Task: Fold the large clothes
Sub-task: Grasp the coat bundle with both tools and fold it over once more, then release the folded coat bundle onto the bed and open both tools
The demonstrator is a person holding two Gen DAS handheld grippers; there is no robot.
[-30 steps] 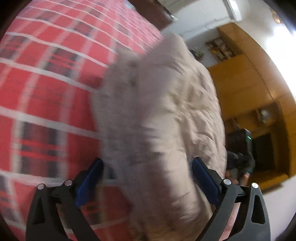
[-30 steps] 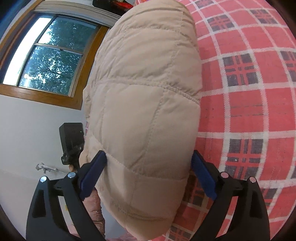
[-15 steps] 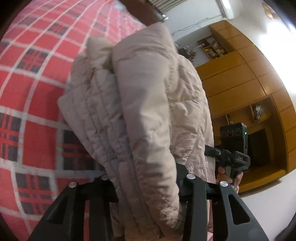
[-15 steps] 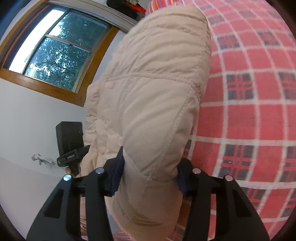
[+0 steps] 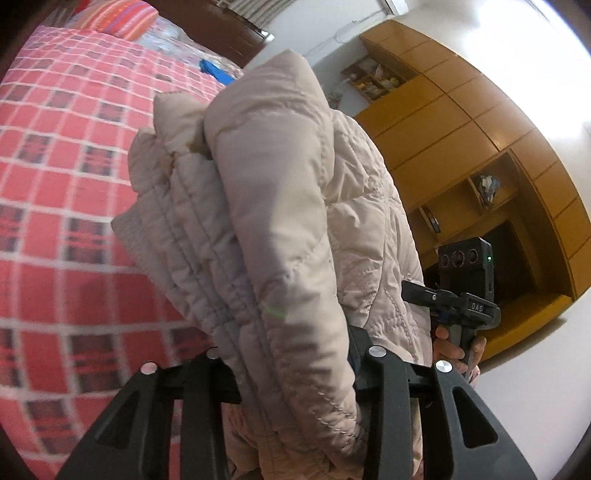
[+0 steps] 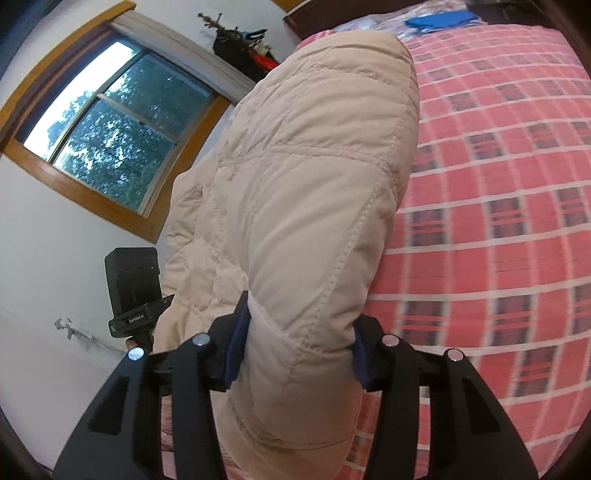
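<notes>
Clearly both hand-held tools are clamped on the same beige quilted jacket (image 5: pixel 280 229), which is lifted off the red plaid bedspread (image 5: pixel 66 192) and bunched between them. The left gripper (image 5: pixel 291 354) pinches a thick fold of the padded fabric, its black fingers pressed in from both sides. The right gripper (image 6: pixel 295 347) does likewise, its blue pads (image 6: pixel 236 343) sunk into a puffy panel near a stitched seam. In the left wrist view the other tool shows past the jacket, gripped by a bare hand (image 5: pixel 456 350). Behind it stands a wooden wall cabinet (image 5: pixel 480 140) with open shelves. In the right wrist view a wood-framed window (image 6: pixel 107 125) with trees outside fills the wall, and a blue item (image 6: pixel 439 18) lies at the far end of the bed. The jacket blocks most of the middle of both views; its fabric is pale, diamond-stitched and creased, with layered edges on the left side.
</notes>
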